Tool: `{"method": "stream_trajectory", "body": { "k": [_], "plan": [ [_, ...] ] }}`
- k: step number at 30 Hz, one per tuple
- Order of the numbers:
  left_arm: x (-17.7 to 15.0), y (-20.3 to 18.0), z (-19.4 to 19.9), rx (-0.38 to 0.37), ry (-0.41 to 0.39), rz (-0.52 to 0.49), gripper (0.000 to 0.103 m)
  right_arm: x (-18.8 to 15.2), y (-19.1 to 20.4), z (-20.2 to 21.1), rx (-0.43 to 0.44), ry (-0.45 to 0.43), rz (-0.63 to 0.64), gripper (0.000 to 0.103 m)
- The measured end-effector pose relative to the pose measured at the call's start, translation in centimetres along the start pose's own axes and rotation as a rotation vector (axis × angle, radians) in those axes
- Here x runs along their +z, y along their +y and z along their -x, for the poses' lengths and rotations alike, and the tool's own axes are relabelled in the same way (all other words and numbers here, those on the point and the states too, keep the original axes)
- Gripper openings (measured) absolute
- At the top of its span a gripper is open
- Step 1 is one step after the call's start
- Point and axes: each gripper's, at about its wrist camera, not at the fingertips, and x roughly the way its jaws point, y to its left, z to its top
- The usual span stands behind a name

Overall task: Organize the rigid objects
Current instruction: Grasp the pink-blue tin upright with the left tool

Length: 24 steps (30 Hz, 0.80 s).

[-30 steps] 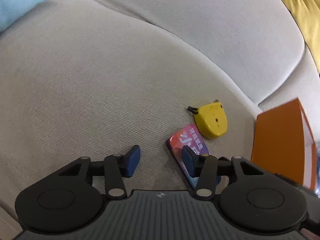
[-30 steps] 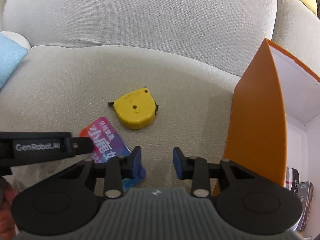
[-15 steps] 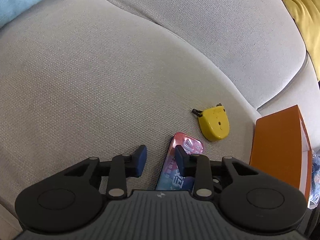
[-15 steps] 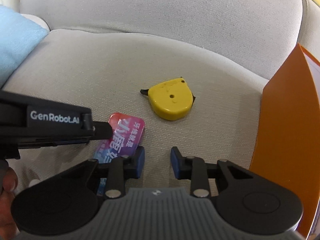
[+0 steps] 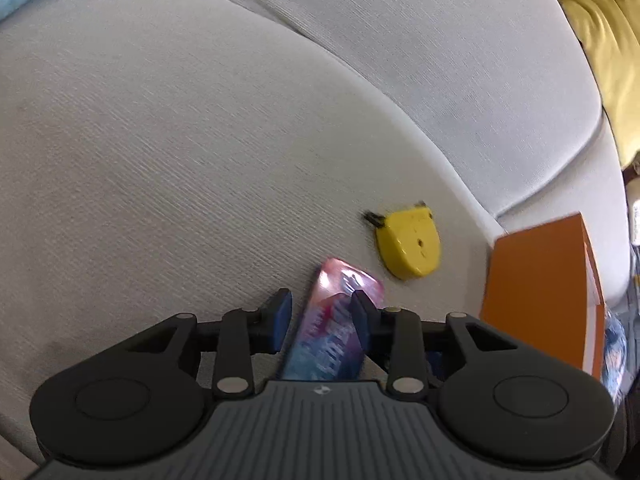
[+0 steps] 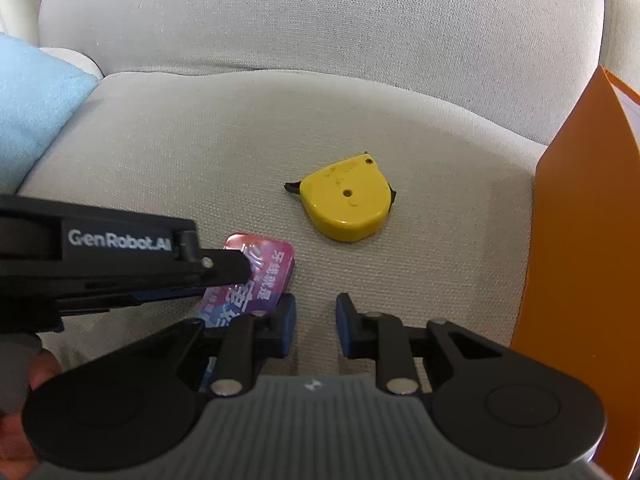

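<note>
While the left gripper (image 5: 320, 314) straddles the pink-and-blue packet (image 5: 334, 330), its jaws have just closed in and then eased slightly apart; the right finger overlaps the packet, the left finger shows a gap, so whether it is pinched cannot be told; the packet's far end tilts up off the grey sofa cushion (image 5: 160, 140). Right gripper (image 6: 316, 320): jaws narrowly apart, just been closing, nothing between them. Yellow tape measure (image 6: 346, 208) lies flat on the cushion beyond the packet; orange box (image 6: 588, 240) stands well to the right.

Left tool (image 5: 320, 316) jaws reopening slightly; right tool (image 6: 316, 320) jaws closing, empty.
</note>
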Motion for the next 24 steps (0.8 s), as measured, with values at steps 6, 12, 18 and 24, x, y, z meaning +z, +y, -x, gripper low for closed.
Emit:
{"method": "stream_trajectory", "body": {
  "k": [6,12,18,24],
  "plan": [
    [0.1,0.6,-0.2,-0.015,0.058,0.042,0.04,-0.1,-0.3,0.1,0.028,-0.01,-0.002,0.024],
    [-0.1,-0.2,0.0,0.01,0.042,-0.022,0.029,0.2,-0.2,-0.3,0.025,-0.01,0.009,0.018],
    [0.0,-0.8,0.3,0.026,0.044,-0.045,0.024,0.2,0.1,0.9,-0.012,0.024,0.04,0.019],
    [-0.1,-1.9,1.8,0.113,0.028,-0.134,0.007,-0.4,-0.3,2.1,0.042,0.081,0.002,0.019]
  ]
}}
